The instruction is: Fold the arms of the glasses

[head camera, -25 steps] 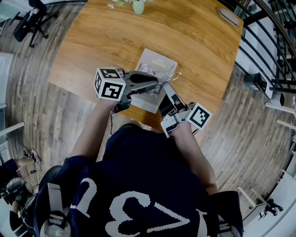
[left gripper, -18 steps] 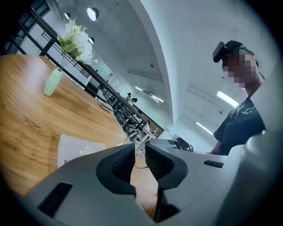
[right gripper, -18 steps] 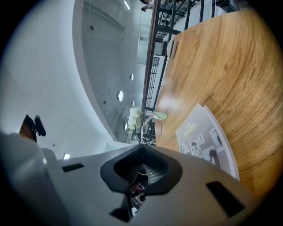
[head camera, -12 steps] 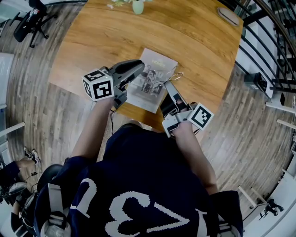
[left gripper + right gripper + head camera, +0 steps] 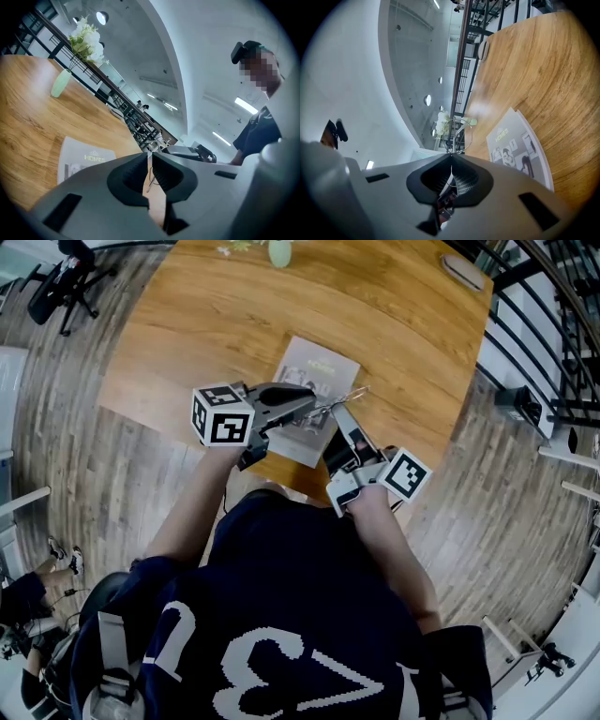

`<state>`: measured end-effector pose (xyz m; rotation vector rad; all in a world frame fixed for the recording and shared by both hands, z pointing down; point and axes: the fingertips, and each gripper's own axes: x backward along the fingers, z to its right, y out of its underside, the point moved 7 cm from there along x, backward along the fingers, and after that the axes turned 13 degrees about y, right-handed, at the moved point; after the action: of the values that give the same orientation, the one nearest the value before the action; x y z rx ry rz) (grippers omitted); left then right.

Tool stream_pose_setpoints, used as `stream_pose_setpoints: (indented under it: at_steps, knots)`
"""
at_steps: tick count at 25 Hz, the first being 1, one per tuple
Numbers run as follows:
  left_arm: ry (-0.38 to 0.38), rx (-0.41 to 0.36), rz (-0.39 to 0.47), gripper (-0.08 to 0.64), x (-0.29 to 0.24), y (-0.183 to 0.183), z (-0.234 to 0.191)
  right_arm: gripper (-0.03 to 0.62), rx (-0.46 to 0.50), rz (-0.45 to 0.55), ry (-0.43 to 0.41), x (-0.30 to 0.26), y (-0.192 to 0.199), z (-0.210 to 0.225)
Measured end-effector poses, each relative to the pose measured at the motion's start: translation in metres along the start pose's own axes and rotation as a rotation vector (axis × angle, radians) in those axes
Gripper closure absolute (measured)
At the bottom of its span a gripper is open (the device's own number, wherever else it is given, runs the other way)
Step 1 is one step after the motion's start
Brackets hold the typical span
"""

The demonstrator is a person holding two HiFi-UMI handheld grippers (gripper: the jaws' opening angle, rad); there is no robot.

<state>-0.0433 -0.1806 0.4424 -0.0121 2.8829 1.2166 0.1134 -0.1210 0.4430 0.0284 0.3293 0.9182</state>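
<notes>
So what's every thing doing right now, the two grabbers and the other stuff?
left gripper: shut on a thin arm of the glasses.
right gripper: shut on the glasses below a lens.
glasses: held above the table between both grippers.
magazine: closed, lying flat.
vase: upright, flowers in it.

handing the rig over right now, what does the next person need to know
Right gripper: shut on the glasses, held up over the magazine on the table.
Left gripper: jaws together at the tips with a thin wire between them, likely one arm of the glasses.
Done: both grips are set; no arm is clearly folded.
Left: swing each arm in against the frame.
</notes>
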Motion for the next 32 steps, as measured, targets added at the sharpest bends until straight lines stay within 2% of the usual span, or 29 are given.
stream_pose_setpoints:
  at_steps: [3, 6, 10, 13, 16, 18, 28, 30, 32]
  knots:
    - [0.007, 0.011, 0.017, 0.52, -0.001, 0.0, 0.002, 0.565, -0.006, -0.005, 0.005, 0.0, 0.001, 0.002]
    - [-0.062, -0.021, 0.032, 0.52, 0.01, -0.002, -0.001, 0.565, -0.014, -0.003, 0.029, -0.002, 0.002, 0.007]
    - [-0.135, -0.036, 0.116, 0.52, 0.032, -0.005, -0.002, 0.565, -0.075, 0.009, 0.158, -0.005, 0.006, 0.039]
    - [-0.169, -0.034, 0.135, 0.52, 0.046, 0.001, 0.0, 0.565, -0.146, 0.003, 0.256, -0.014, 0.014, 0.064]
    - [-0.199, -0.023, 0.143, 0.52, 0.056, 0.01, 0.003, 0.565, -0.232, -0.001, 0.313, -0.024, 0.022, 0.083]
    - [-0.21, -0.016, 0.149, 0.52, 0.061, 0.015, 0.006, 0.563, -0.256, 0.007, 0.337, -0.029, 0.024, 0.09]
    - [-0.236, -0.031, 0.166, 0.52, 0.069, 0.019, 0.012, 0.555, -0.214, -0.011, 0.334, -0.042, 0.02, 0.097]
    - [-0.241, -0.049, 0.169, 0.52, 0.069, 0.013, 0.013, 0.555, -0.16, -0.016, 0.322, -0.039, 0.015, 0.09]
    - [-0.257, -0.087, 0.168, 0.52, 0.068, 0.004, 0.015, 0.557, -0.048, -0.014, 0.291, -0.037, 0.005, 0.073]
